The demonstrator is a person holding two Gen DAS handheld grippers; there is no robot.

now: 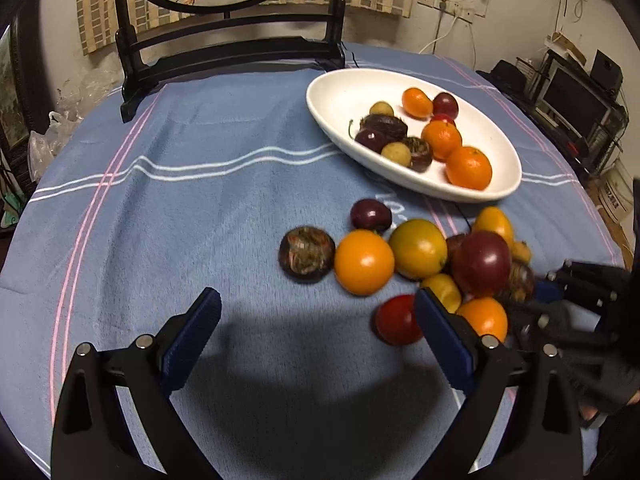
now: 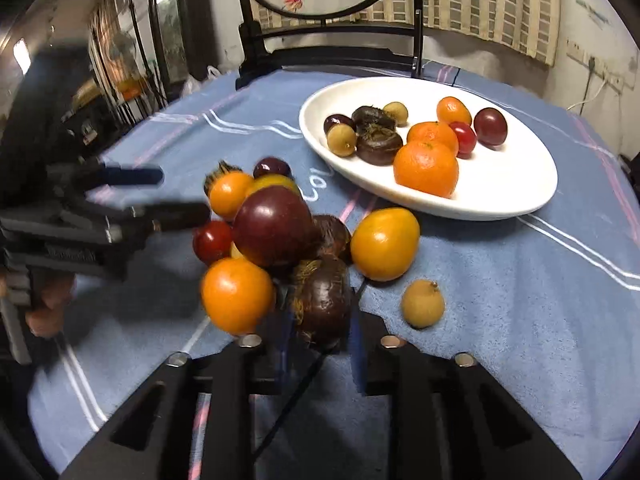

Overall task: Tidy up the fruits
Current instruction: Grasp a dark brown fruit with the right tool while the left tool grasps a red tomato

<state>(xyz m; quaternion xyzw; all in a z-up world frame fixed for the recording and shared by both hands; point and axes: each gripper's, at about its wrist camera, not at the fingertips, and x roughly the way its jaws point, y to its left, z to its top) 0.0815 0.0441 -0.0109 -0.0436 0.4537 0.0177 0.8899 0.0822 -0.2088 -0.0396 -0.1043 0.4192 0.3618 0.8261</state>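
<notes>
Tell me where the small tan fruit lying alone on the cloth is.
In the right wrist view the tan fruit lies on the blue cloth, right of the fruit pile, below the orange-yellow fruit and near the white dish.

1. Left gripper [image 1: 318,312]: black plastic frame, blue ribbed pads [image 1: 192,338], round silver screws.
2. Right gripper [image 2: 320,340]: matching black frame, blue pads, silver screws, thin black cable.
3. Blurred hand [image 2: 44,304], seemingly bare skin.

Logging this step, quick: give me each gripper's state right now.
Left gripper: open, empty, above the blue tablecloth.
Right gripper: closed on a dark brown water chestnut in the loose pile.
</notes>
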